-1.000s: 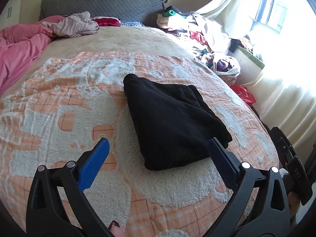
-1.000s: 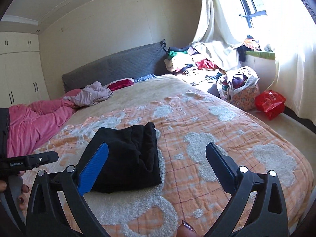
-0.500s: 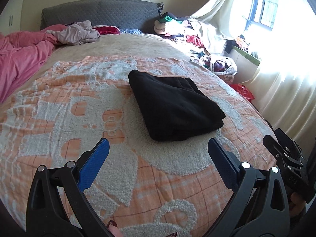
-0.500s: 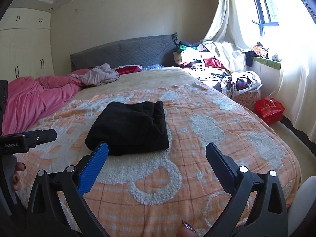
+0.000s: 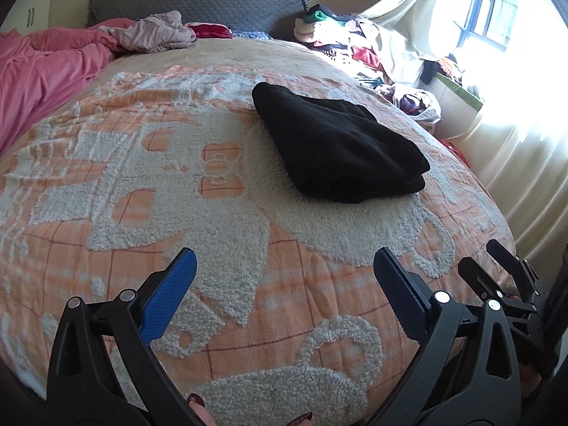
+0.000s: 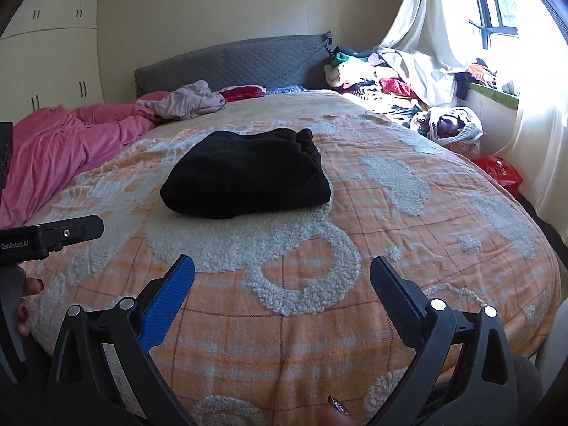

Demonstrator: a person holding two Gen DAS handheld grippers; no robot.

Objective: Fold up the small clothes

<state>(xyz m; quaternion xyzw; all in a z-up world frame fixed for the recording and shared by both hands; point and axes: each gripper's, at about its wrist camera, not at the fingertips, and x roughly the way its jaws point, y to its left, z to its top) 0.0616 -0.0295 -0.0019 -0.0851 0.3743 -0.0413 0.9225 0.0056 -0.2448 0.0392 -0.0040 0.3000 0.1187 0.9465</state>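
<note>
A folded black garment [image 5: 337,145] lies flat on the orange-and-white blanket [image 5: 213,213] in the middle of the bed; it also shows in the right wrist view [image 6: 245,174]. My left gripper [image 5: 284,262] is open and empty, well back from the garment near the bed's foot. My right gripper [image 6: 282,269] is open and empty, also short of the garment. In the left wrist view the right gripper's fingers [image 5: 497,266] show at the right edge. In the right wrist view part of the left gripper [image 6: 53,236] shows at the left edge.
A pink duvet [image 6: 64,142] and a crumpled mauve garment [image 6: 188,101] lie at the bed's left and head. A grey headboard [image 6: 230,60], a heap of clothes [image 6: 372,71], a full laundry basket [image 6: 451,127] and a red bag [image 6: 500,174] stand by the window.
Both grippers have pulled back toward the foot of the bed, away from the black garment, and stay open. The garment lies where it was.
</note>
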